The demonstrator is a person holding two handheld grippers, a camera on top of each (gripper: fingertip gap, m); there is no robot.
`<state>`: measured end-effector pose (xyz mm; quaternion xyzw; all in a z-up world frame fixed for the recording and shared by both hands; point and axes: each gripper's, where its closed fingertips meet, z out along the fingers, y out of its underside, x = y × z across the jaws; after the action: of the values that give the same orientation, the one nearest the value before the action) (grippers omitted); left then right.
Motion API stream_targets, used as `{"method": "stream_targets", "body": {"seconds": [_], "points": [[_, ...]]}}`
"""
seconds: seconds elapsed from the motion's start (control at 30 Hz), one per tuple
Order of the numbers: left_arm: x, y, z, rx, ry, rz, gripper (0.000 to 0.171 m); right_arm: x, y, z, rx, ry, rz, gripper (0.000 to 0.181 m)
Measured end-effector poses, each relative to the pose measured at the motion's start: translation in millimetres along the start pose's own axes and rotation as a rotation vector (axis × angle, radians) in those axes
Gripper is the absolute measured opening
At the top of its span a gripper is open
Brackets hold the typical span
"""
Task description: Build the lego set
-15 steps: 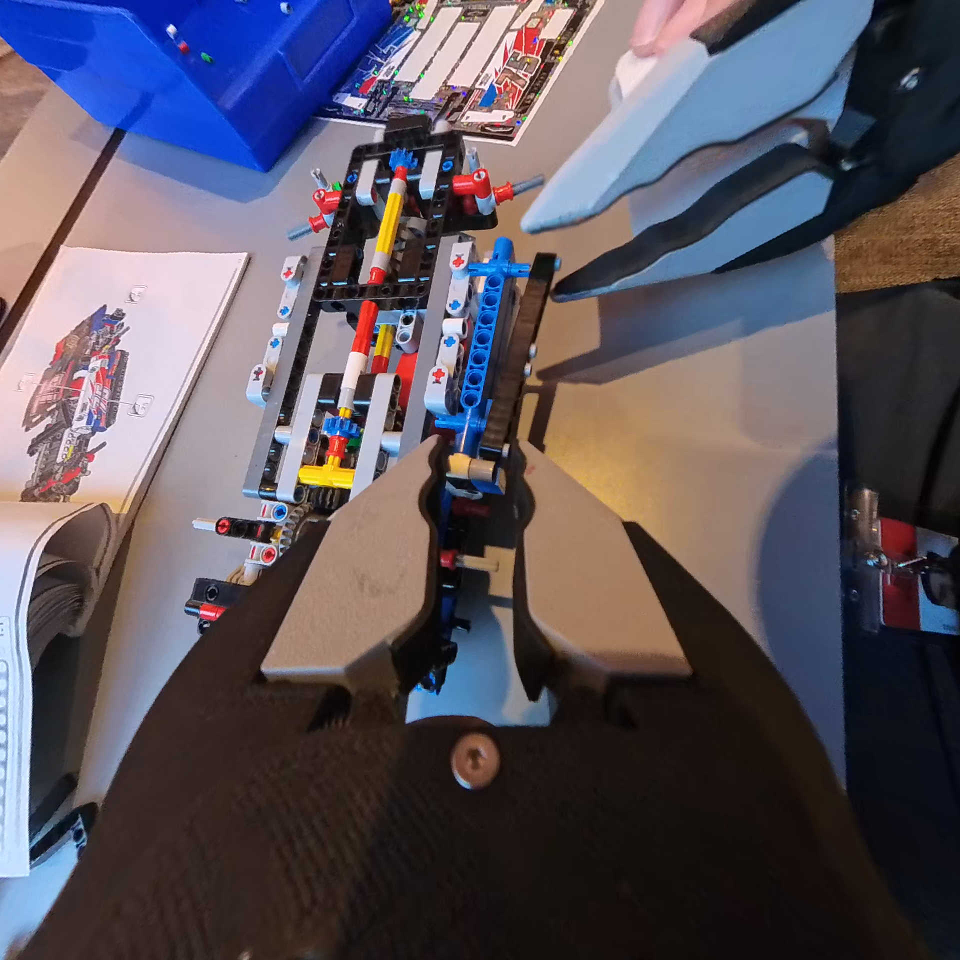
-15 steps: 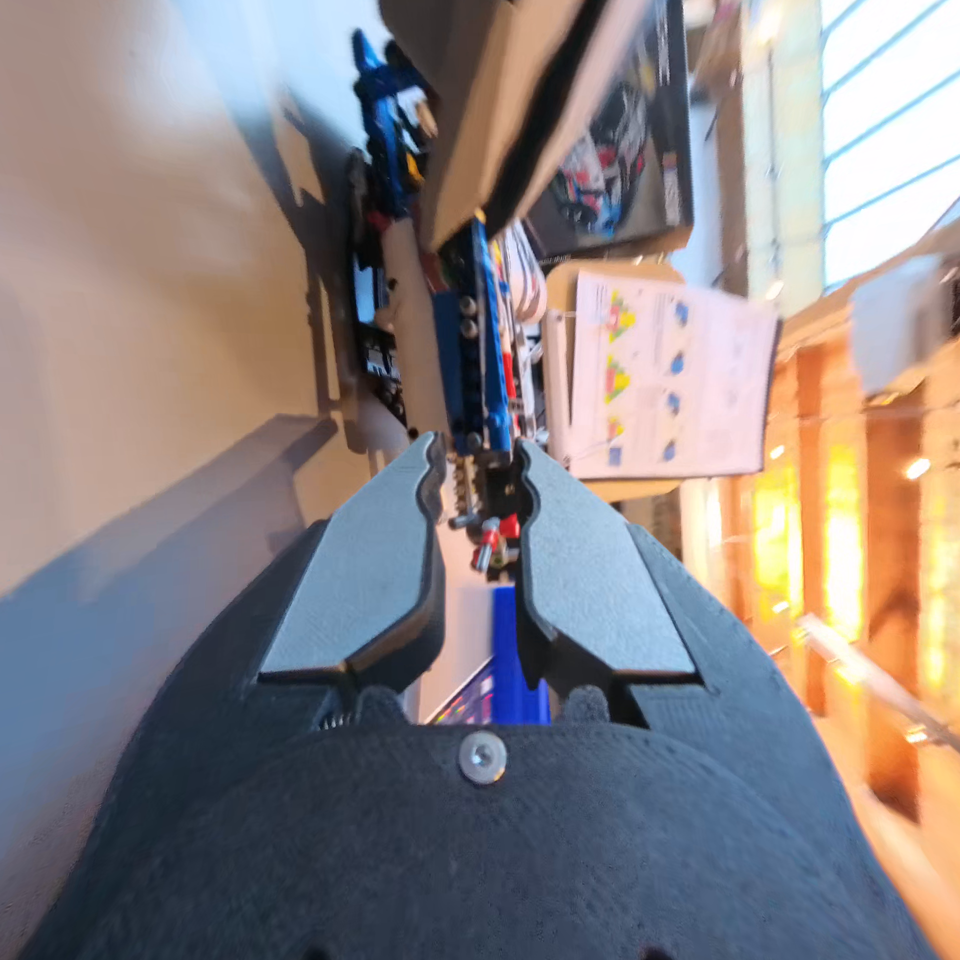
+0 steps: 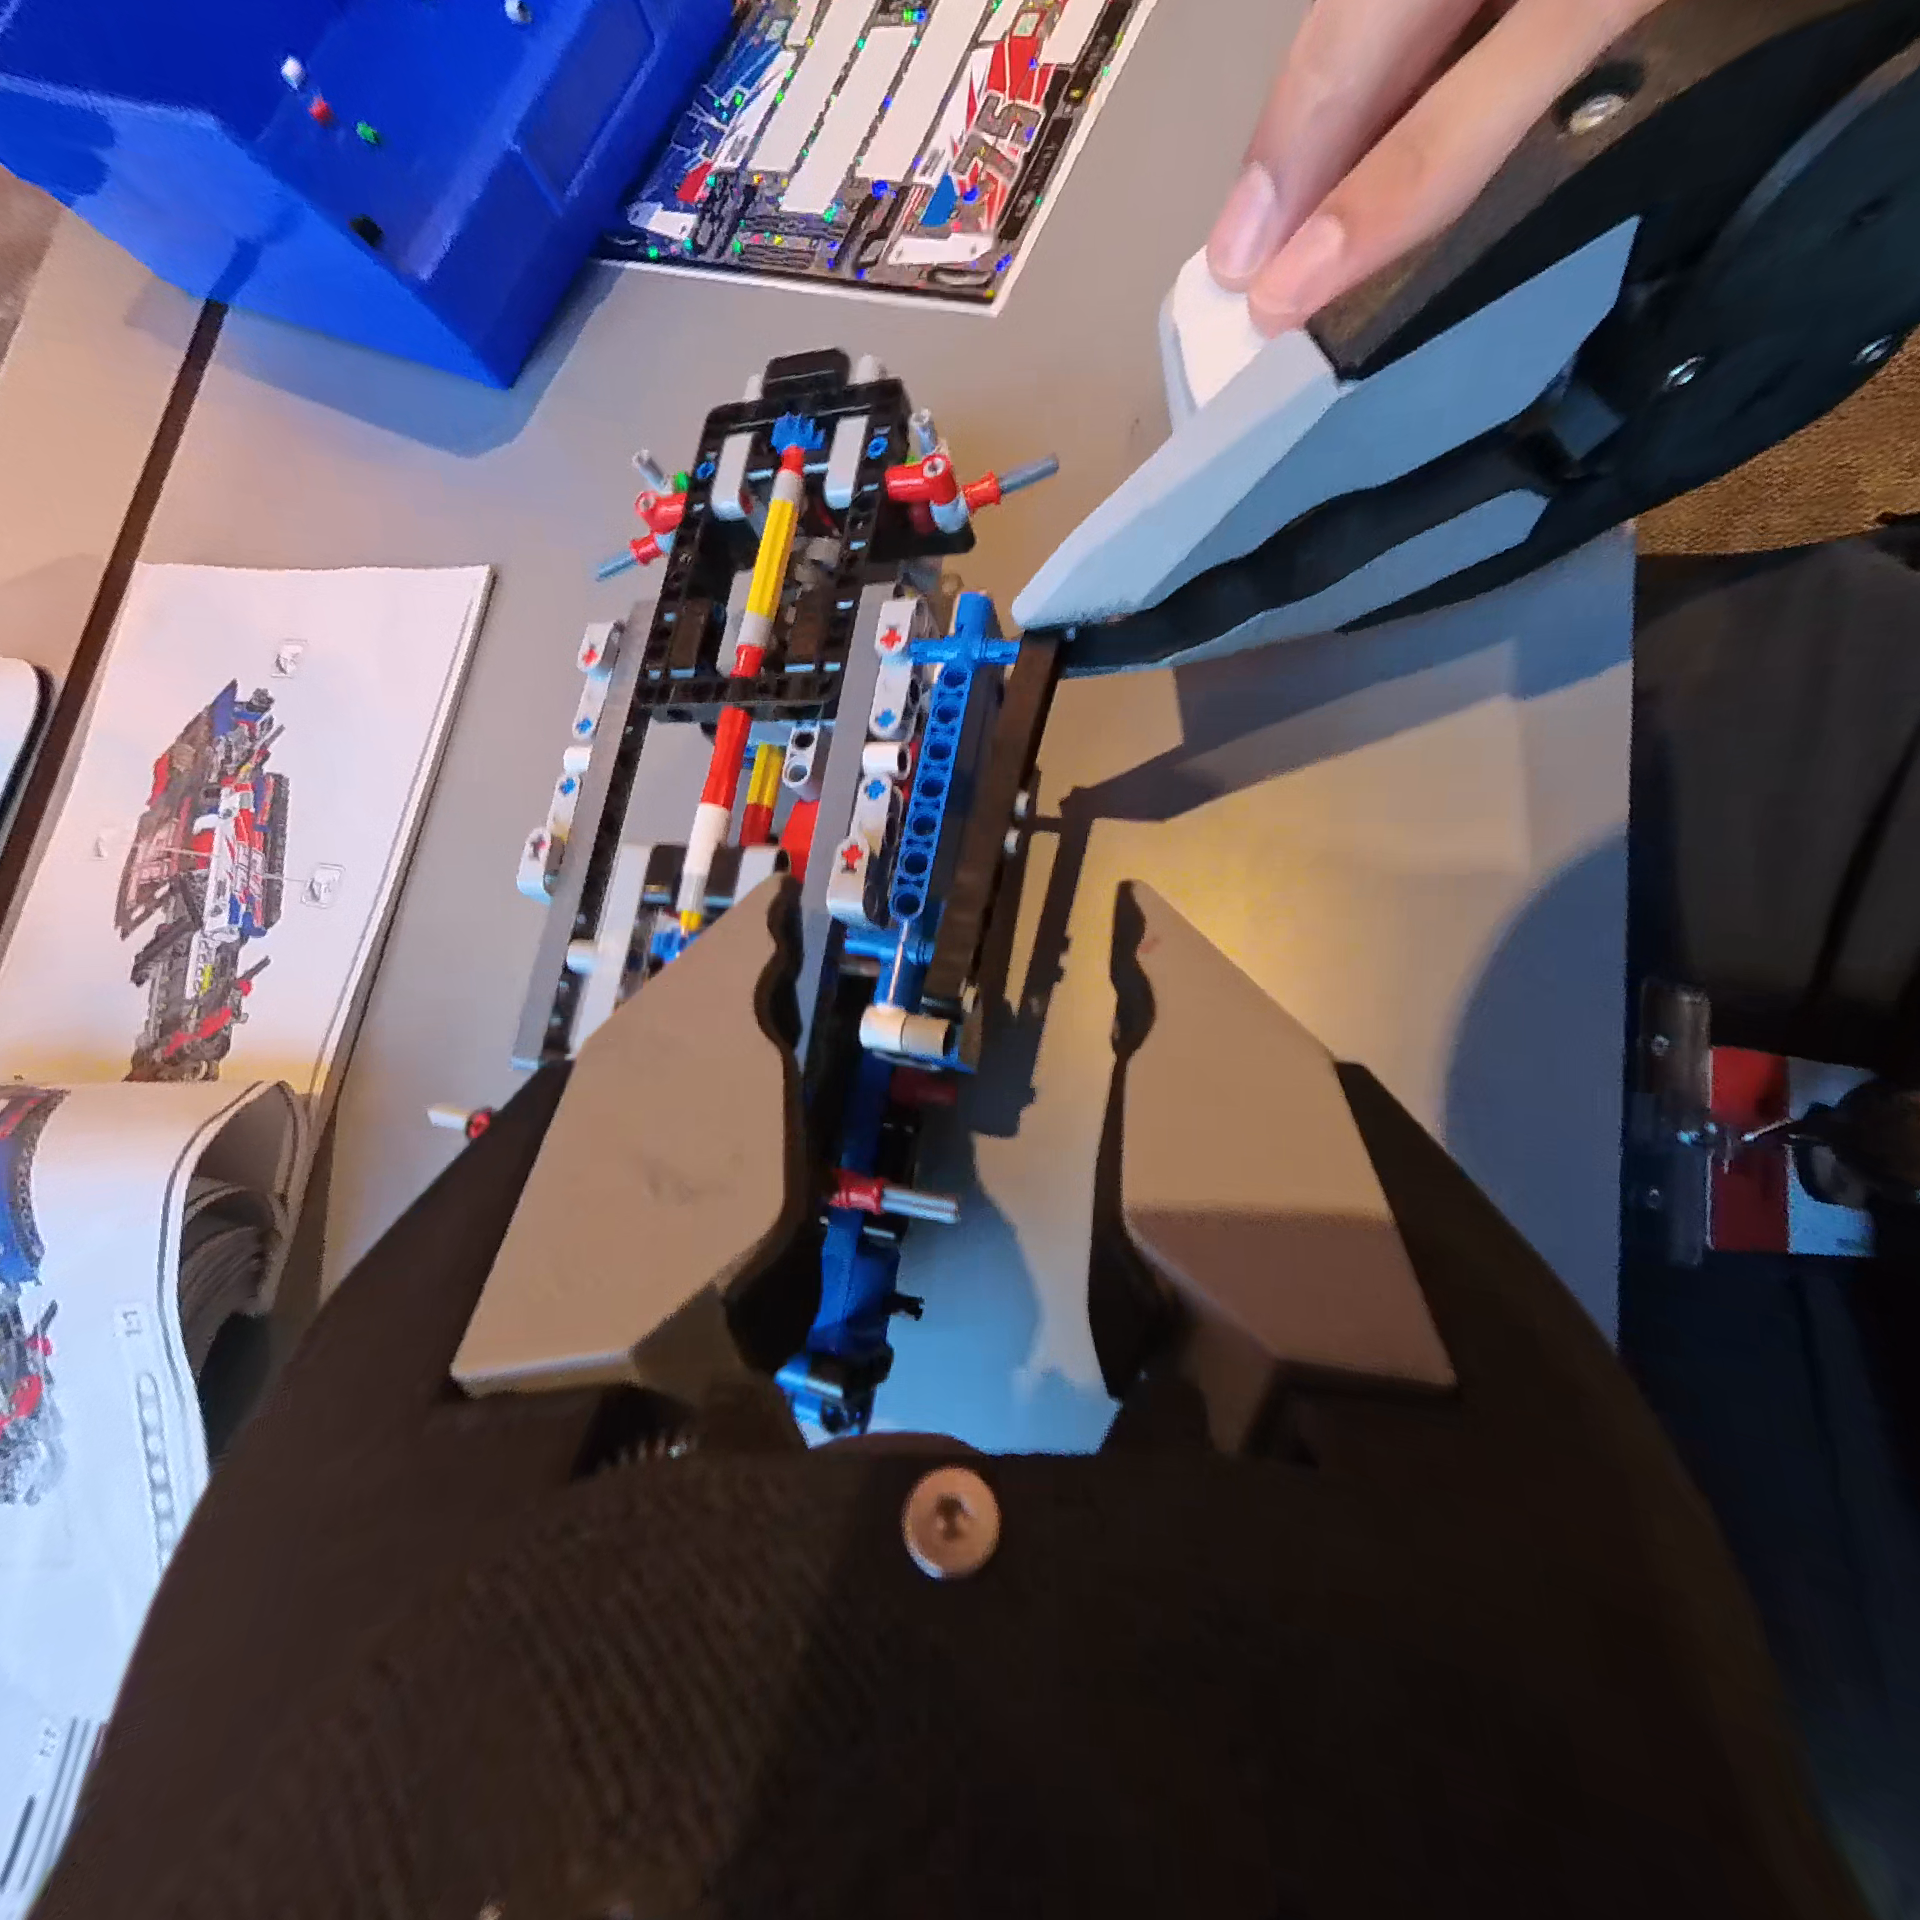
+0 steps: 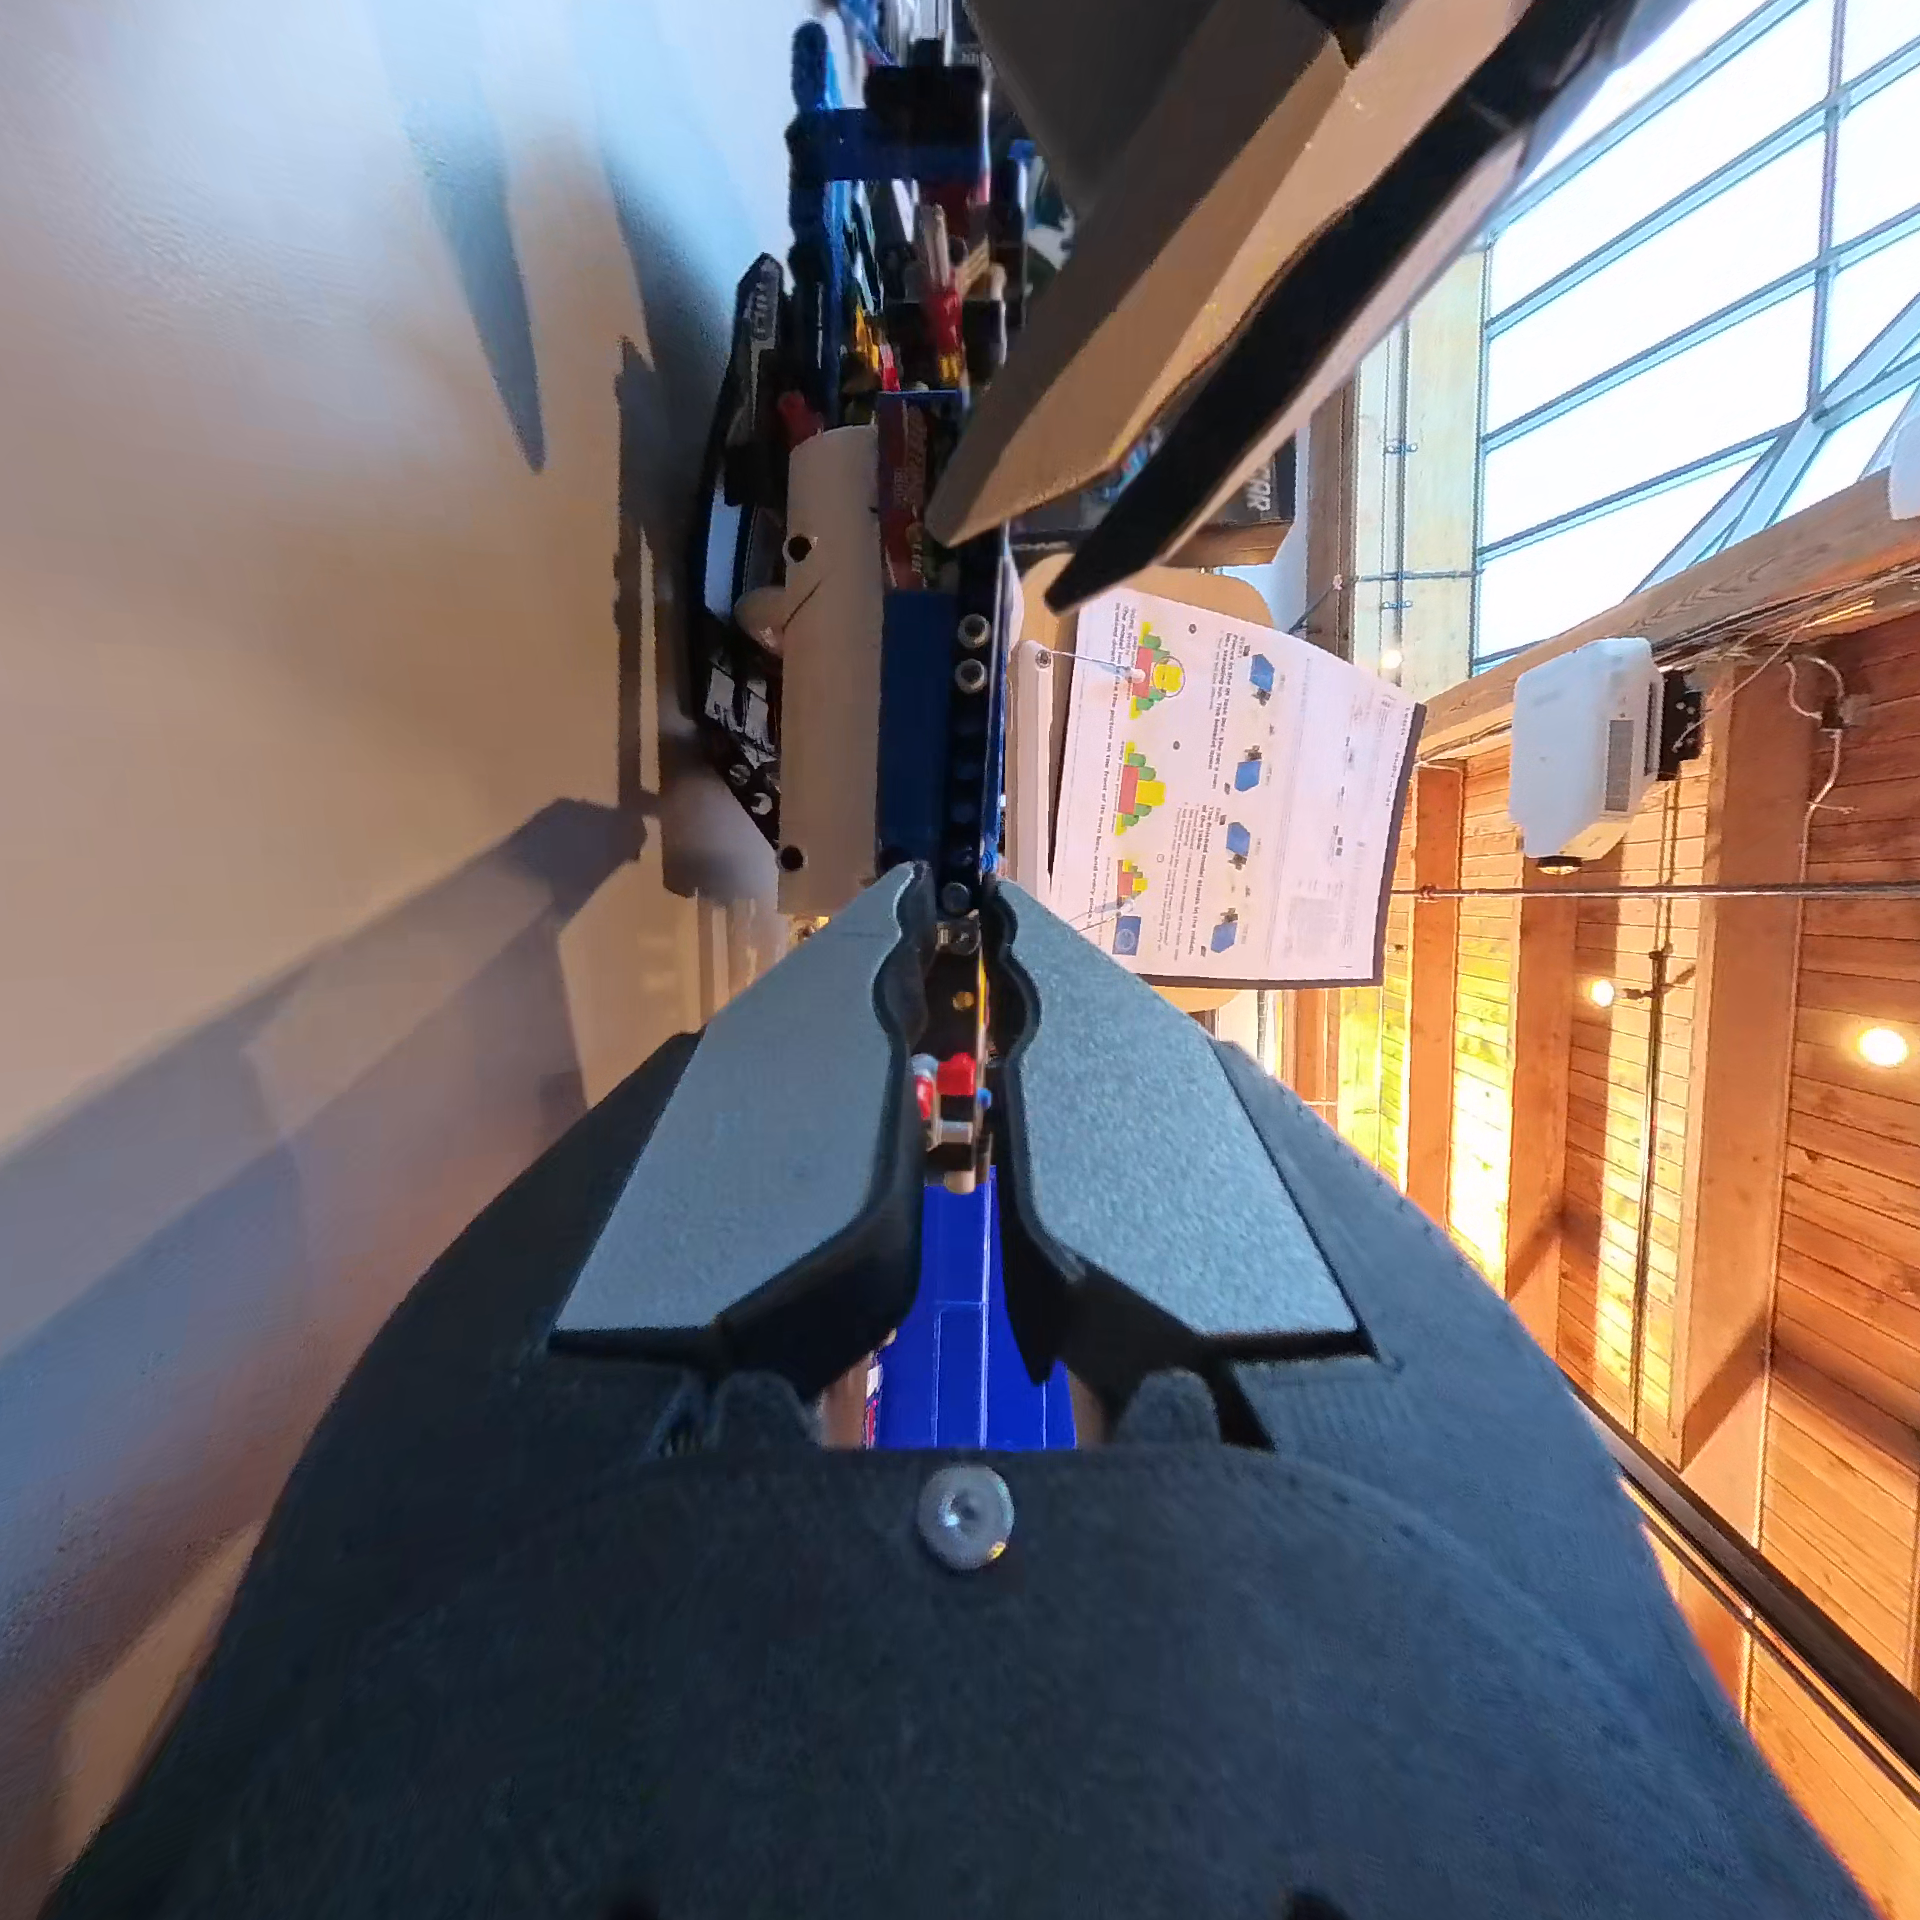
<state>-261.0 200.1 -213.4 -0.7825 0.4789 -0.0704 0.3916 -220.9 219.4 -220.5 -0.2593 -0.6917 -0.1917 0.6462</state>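
The near end of the lego chassis is hidden under the left hand-held gripper, the instruction booklet and blue bin are cut off by the frame edges, and the desk is smeared by blur in the right wrist view.

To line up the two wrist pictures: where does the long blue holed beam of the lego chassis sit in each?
Left wrist view: blue beam right of centre, on the chassis's right flank.
Right wrist view: blue beam upper centre, just beyond the right gripper.
Shared landmark: blue box.
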Motion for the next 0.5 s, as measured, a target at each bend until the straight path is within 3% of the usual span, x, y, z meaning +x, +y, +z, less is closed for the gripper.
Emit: {"method": "stream_targets", "body": {"seconds": [0.3,0.4,0.5], "points": [[3,-17,32,-0.053,0.087,0.035,0.047,3,3,1,0.011,0.010,0.019,0.005],[3,-23,34,-0.037,0.118,0.019,0.034,2,6,2,0.017,-0.001,0.036,0.006],[5,-26,36,-0.041,0.138,0.014,0.034,3,7,3,0.026,0.001,0.048,0.006]]}}
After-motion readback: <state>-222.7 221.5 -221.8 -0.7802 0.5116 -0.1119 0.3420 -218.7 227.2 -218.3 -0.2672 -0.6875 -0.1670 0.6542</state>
